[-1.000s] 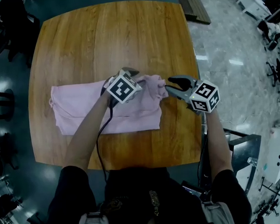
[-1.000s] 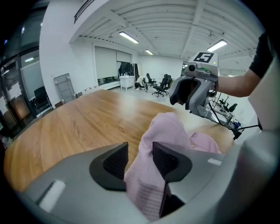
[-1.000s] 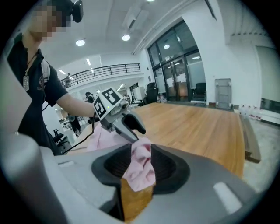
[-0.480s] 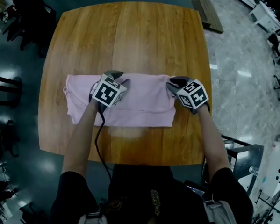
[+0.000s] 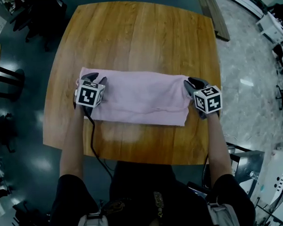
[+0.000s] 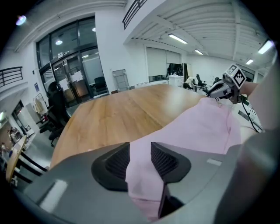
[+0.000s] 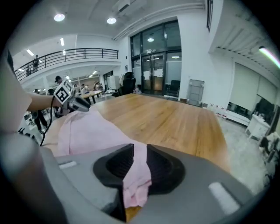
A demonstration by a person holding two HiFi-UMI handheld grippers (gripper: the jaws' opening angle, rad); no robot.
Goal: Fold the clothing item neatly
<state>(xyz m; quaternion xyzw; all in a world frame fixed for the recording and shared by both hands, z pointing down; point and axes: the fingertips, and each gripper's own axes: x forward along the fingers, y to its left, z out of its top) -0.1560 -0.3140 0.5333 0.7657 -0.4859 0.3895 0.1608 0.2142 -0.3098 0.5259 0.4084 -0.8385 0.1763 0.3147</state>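
Four ribbed black fingers, two on the left gripper and two on the right gripper, have just been closing, and each pair now pinches a bunch of the one soft pink clothing item. That cloth is pulled out into a long, slightly wrinkly strip between the two grippers, over the near half of the one round-cornered table of smooth, stripy brown wood. Each gripper carries one cube with black-and-white squares, and past the table lies shiny grey floor.
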